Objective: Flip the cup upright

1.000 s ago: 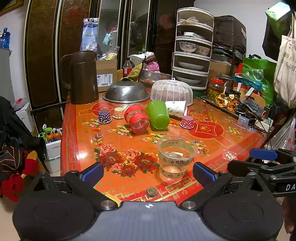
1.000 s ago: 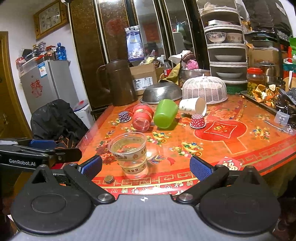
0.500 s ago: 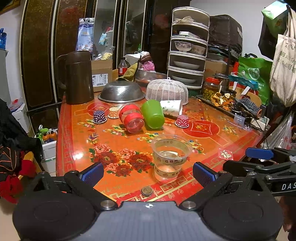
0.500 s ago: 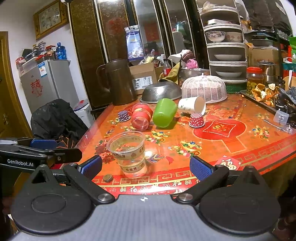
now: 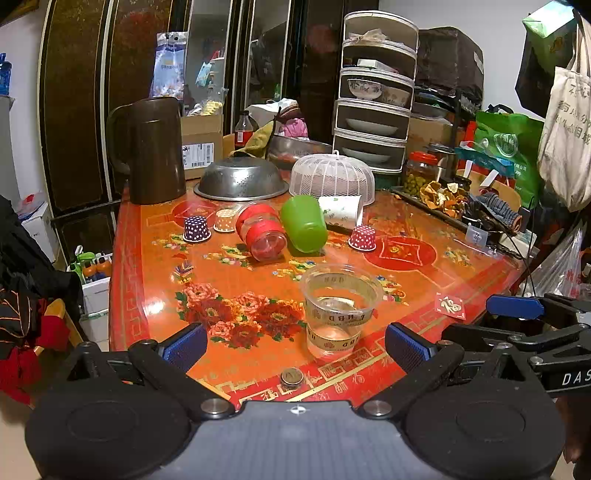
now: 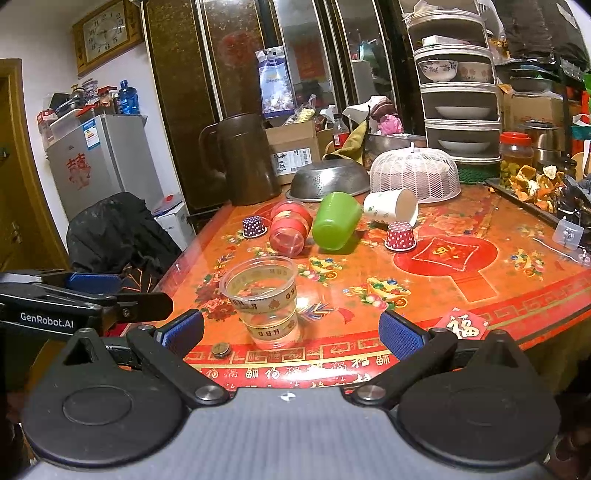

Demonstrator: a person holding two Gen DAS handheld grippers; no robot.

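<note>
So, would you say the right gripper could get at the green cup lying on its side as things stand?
Probably yes. The right gripper is open and empty, and the green cup lies farther back on the table. The clear cup stands upright in the direct line, so the approach would likely need to pass to its right.

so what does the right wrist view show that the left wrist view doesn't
Only the right wrist view shows the wall clock, the grey fridge and the left gripper from the side.

Only the left wrist view shows the green shopping bag, the hanging tote bag and the right gripper from the side.

Both show the upright clear cup, the tipped green cup, red jar and paper cup, and the brown jug.
</note>
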